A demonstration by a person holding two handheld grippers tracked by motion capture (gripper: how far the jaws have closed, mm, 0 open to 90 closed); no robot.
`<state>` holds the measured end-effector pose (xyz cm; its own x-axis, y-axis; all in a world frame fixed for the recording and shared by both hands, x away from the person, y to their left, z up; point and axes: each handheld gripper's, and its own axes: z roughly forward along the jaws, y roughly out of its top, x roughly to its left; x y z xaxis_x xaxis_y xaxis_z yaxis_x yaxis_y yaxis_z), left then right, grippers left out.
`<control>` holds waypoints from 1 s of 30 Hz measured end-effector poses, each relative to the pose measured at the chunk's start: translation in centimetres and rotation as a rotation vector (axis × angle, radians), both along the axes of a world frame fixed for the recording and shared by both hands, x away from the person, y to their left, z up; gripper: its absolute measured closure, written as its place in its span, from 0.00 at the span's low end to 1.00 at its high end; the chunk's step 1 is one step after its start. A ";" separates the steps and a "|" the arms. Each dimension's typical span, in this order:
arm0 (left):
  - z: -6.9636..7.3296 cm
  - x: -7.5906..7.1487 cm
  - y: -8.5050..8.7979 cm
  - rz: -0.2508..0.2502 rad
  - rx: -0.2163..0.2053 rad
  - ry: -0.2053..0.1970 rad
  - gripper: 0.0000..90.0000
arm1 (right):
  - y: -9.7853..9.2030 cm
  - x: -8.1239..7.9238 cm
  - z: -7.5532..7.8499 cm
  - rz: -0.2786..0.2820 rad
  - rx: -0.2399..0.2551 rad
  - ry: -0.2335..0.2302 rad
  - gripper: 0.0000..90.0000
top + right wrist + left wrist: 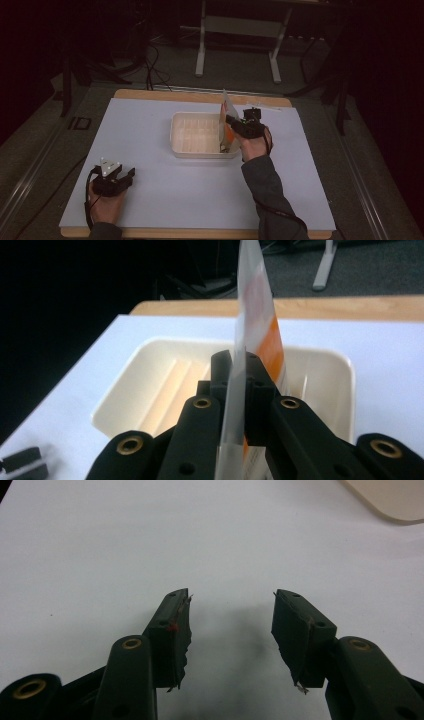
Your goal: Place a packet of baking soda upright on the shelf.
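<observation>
A thin white and orange packet (226, 112) stands upright over the right end of a cream plastic tray (175, 136). Its lower edge reaches down inside the tray. My right gripper (230, 121) is shut on the packet from the right side. In the right gripper view the packet (257, 315) shows edge-on, pinched between the black jaws of the right gripper (235, 364), with the ribbed tray (145, 352) behind it. My left gripper (127, 175) rests at the front left of the table. It stands open (231, 615) with nothing between its jaws, pointing at bare white sheet.
A white sheet (150, 200) covers the wooden table (165, 95). The tray's corner (395, 500) shows far off in the left gripper view. A small pale strip (262, 106) lies behind my right hand. A metal stand (239, 30) and cables sit on the floor beyond.
</observation>
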<state>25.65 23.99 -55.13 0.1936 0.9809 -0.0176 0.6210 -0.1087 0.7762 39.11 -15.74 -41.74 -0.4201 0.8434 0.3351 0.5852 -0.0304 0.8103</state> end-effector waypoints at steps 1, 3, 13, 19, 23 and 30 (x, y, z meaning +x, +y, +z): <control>0.0 0.0 0.0 0.000 0.001 0.000 0.55 | 0.0 -0.1 -0.3 -0.001 -0.003 0.005 0.96; 0.0 0.0 0.0 0.000 0.001 0.000 0.55 | 0.1 -0.2 -0.8 0.001 -0.009 0.010 0.96; 0.0 0.0 0.0 0.000 0.001 -0.004 0.55 | 0.7 -2.2 -4.7 -0.009 -0.079 -0.006 0.98; 0.0 0.0 0.0 0.000 0.003 -0.003 0.55 | 0.7 -2.6 -6.4 -0.012 -0.108 0.009 0.98; 0.0 0.0 -0.1 0.000 0.004 -0.004 0.55 | 0.9 -2.8 -7.4 -0.016 -0.139 0.004 0.99; 0.0 0.0 -0.1 0.000 0.004 -0.004 0.55 | 1.4 -3.1 -7.9 -0.010 -0.216 -0.006 1.00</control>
<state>25.62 23.92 -55.14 0.1932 0.9811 -0.0124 0.6181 -0.1119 0.7781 35.96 -14.34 -49.61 -0.4129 0.8994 0.1435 0.5811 0.1388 0.8019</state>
